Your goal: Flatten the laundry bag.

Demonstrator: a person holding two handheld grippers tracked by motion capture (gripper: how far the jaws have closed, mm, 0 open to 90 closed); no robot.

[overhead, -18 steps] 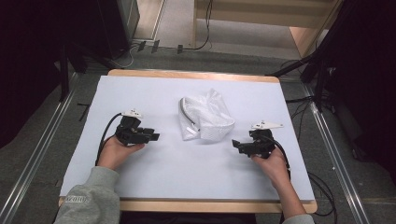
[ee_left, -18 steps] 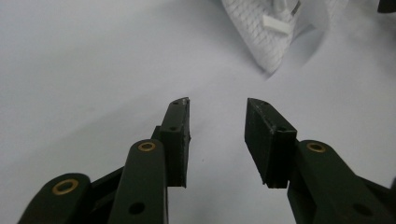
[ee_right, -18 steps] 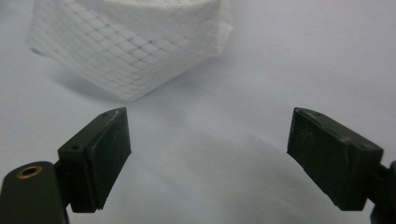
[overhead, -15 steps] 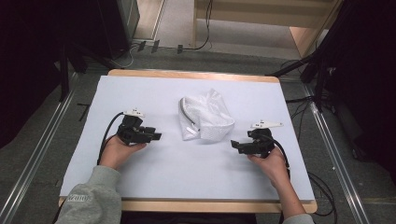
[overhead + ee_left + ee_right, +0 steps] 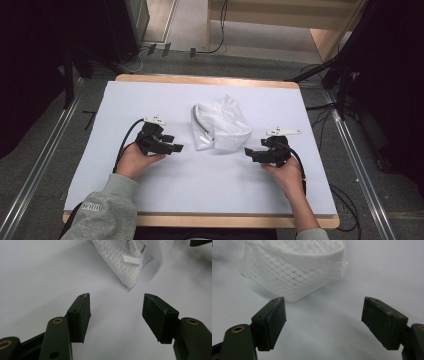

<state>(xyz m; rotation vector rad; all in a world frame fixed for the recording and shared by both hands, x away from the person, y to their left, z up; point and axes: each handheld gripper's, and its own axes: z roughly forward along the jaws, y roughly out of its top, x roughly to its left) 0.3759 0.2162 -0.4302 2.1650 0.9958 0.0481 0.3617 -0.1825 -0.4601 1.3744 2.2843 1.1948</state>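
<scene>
- As the high view looks down, a white mesh bag lies mid-desk, between the left hand-held gripper and the right hand-held gripper, touching neither.
- From the left gripper view, the jaws stand apart and empty, the bag's corner just ahead.
- From the right gripper view, the jaws gape wide over bare desk, the bag just beyond the left jaw.
</scene>
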